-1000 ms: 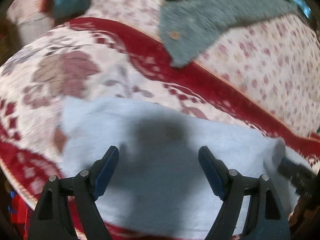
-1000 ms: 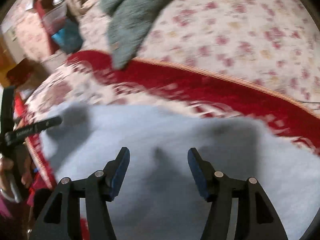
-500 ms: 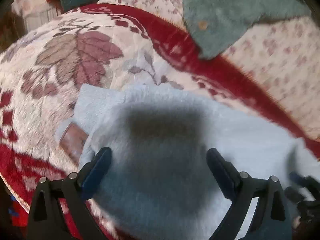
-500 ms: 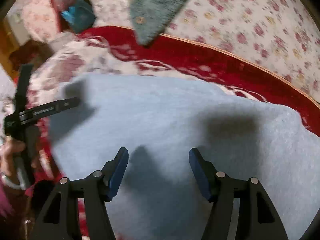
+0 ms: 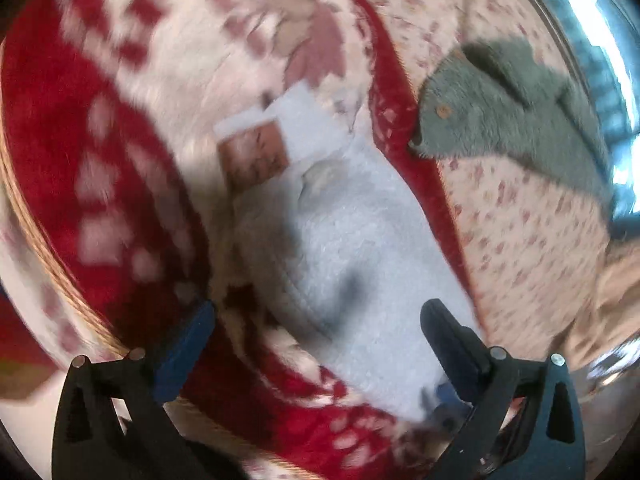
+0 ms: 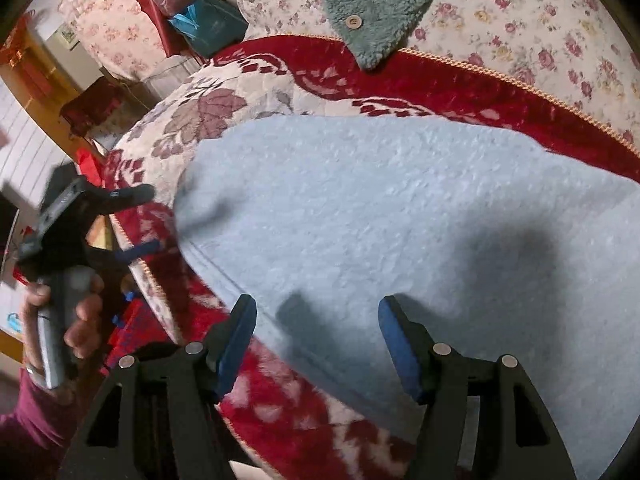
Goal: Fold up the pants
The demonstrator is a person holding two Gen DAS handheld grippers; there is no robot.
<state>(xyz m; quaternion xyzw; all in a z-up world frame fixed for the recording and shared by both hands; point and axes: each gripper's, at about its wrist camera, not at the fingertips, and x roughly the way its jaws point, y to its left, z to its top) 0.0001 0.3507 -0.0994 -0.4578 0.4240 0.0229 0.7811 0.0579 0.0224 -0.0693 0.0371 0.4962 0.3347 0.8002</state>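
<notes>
The light blue fleece pants (image 6: 384,208) lie flat on a red and cream patterned blanket (image 6: 432,84). In the left wrist view the pants (image 5: 352,248) run away from me, with a brown label (image 5: 256,152) at their far end. My left gripper (image 5: 316,332) is open and empty, above the pants' near edge. It also shows in the right wrist view (image 6: 132,220), held in a hand just left of the pants. My right gripper (image 6: 316,328) is open and empty, low over the pants' near edge.
A grey-green fleece garment (image 6: 376,4) with a button lies on the floral bedding (image 6: 560,40) beyond the blanket; it also shows in the left wrist view (image 5: 508,108). A teal bag (image 6: 208,24) and clutter stand at the far left. The blanket's edge (image 6: 144,276) drops off at left.
My left gripper has swung off the pants to the left and turned, so the pants now run lengthwise away from it. My right gripper has stayed open over the pants, shifting slightly.
</notes>
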